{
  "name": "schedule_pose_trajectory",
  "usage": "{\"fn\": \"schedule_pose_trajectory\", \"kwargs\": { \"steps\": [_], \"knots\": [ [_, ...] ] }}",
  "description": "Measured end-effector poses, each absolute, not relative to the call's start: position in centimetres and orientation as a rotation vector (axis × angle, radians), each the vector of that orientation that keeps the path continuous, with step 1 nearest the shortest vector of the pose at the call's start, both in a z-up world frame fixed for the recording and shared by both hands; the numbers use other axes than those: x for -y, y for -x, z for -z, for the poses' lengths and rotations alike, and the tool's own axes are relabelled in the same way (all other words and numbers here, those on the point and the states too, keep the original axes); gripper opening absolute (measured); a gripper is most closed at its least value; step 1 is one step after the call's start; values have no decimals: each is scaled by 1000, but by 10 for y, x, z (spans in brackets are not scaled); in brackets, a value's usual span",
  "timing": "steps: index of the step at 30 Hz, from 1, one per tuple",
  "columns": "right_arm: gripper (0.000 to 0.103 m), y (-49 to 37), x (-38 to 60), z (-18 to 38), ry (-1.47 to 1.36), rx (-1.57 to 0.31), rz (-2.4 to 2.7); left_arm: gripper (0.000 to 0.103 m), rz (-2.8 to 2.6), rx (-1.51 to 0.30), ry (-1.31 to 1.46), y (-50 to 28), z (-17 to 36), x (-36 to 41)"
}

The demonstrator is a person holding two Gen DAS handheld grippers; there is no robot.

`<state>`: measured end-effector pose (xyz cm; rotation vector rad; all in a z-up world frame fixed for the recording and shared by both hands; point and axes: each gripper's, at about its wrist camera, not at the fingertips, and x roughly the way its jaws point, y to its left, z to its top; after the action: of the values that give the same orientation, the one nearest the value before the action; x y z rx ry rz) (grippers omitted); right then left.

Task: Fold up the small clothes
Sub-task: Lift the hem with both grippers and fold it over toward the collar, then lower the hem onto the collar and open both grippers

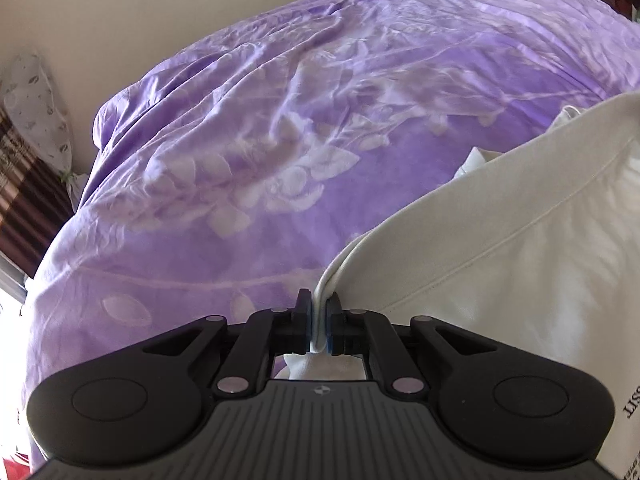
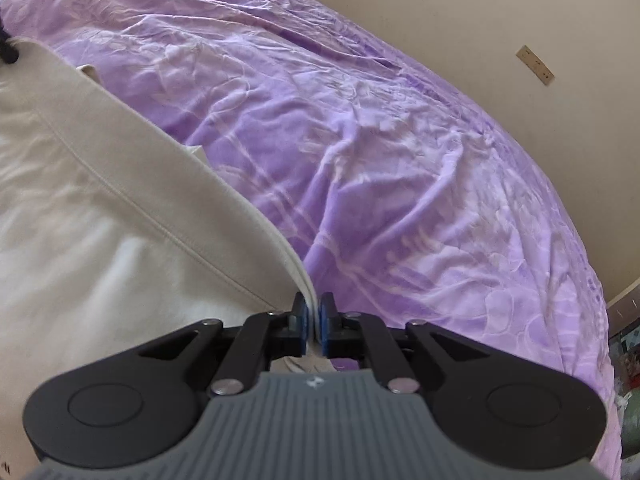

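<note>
Both claws clamped on cream garment (image 1: 500,240), left claw (image 1: 319,312), right claw (image 2: 314,312), purple bedspread (image 1: 280,140)

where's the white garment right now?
The white garment is stretched between both grippers over the purple bedspread: right side of the left wrist view, left side of the right wrist view, its hem pinched in each.

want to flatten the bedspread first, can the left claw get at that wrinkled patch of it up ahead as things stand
Probably not yet. The way to the wrinkled patch of the bedspread looks free, but the left claw is shut on the hem of the white garment, as is the right claw, so it would drag the garment along.
</note>
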<state>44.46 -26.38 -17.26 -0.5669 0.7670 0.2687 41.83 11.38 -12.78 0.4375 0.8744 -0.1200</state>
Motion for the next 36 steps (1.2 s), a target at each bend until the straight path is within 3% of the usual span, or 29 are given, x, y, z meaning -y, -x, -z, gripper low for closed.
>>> {"fn": "schedule_pose_trajectory", "kwargs": {
  "steps": [8, 18, 19, 20, 21, 23, 36],
  "knots": [
    [0, -418, 268, 126, 554, -705, -217, 6, 151, -732, -409, -396, 79, -114],
    [1, -452, 268, 159, 507, -798, -179, 8, 143, -833, -386, -431, 119, -106],
    [3, -451, 268, 162, 513, -803, -184, 18, 132, -838, -385, -431, 121, -108],
    [11, -450, 268, 164, 521, -800, -184, 24, 128, -843, -381, -430, 121, -110],
    [32, -448, 267, 163, 530, -793, -174, 29, 116, -844, -378, -429, 119, -112],
    [44, -443, 270, 154, 523, -770, -150, 46, 80, -834, -361, -423, 111, -118],
    [43, -321, 284, 92, 348, -849, -194, 47, 108, -936, -171, -307, 42, -137]
  ]
}}
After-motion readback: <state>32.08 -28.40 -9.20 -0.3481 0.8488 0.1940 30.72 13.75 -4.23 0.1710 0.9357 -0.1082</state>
